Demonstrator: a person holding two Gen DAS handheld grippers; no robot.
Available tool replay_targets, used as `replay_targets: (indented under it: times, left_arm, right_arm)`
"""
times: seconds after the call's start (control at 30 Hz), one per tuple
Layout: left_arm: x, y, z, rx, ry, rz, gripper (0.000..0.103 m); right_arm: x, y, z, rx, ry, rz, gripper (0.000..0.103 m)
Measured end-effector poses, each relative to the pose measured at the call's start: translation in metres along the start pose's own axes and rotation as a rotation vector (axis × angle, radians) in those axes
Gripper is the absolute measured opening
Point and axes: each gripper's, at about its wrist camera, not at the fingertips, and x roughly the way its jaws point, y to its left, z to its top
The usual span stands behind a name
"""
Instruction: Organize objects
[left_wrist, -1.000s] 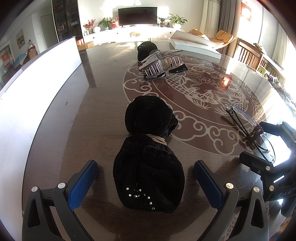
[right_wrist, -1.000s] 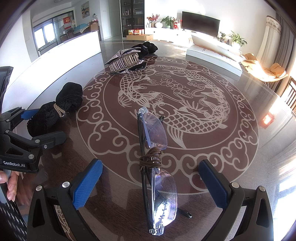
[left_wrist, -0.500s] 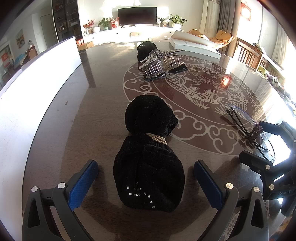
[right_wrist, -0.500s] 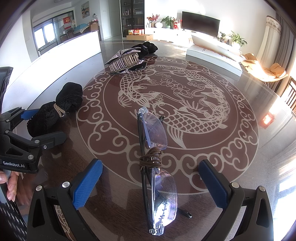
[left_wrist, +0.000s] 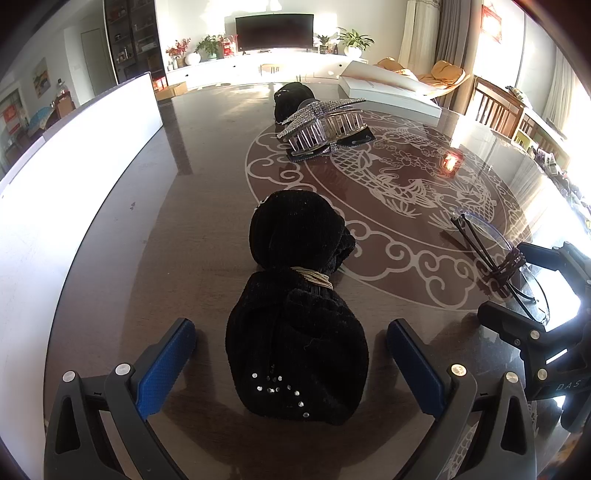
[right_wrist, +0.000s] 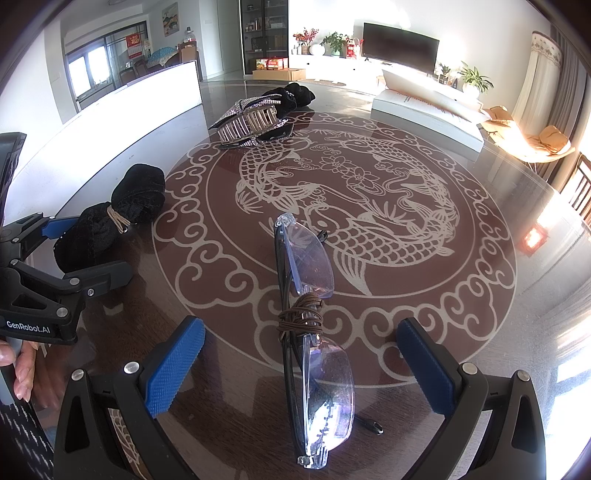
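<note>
— How far along is the tidying?

— Barely begun, I'd judge. On the left, the left hand-held gripper (left_wrist: 290, 363) stands wide open around the near end of a black cloth bundle (left_wrist: 295, 310) tied with a tan band, touching nothing. Far behind it, a sparkly hair clip (left_wrist: 325, 125) lies untouched on the counter (left_wrist: 166, 221). To the right, the right hand-held gripper (right_wrist: 301, 363) is open too, straddling the glasses (right_wrist: 308, 306) bound with a brown cord.

— Any writing?

— "GenRobot.AI" on the left hand-held gripper's body, and "DAS" on the right one's. Nothing else is legible.
</note>
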Motion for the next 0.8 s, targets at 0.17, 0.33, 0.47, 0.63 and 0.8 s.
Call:
replay_targets:
  times: [0.17,0.33,0.47,0.63,0.8]
  left_arm:
    - [-0.0001,0.0,0.0,0.0,0.0,0.0,0.103]
    - [0.0002,-0.0007,0.0006,-0.001,0.0,0.003,0.103]
    - [0.0008,-0.0014,0.0012,-0.002,0.0,0.003,0.103]
    - [0.0004,-0.0013,0.001,-0.002,0.0,0.003,0.103]
    - [0.0001,-0.0013,-0.0005,-0.001,-0.002,0.001,0.103]
  right_arm:
    - [0.0001,0.0,-0.0001,0.0,0.0,0.0,0.103]
    - [0.0,0.0,0.0,0.0,0.0,0.0,0.103]
    - [0.0,-0.0001,-0.0001,0.0,0.0,0.0,0.103]
    - [0.0,0.0,0.0,0.0,0.0,0.0,0.103]
    - [0.0,0.0,0.0,0.0,0.0,0.0,0.103]
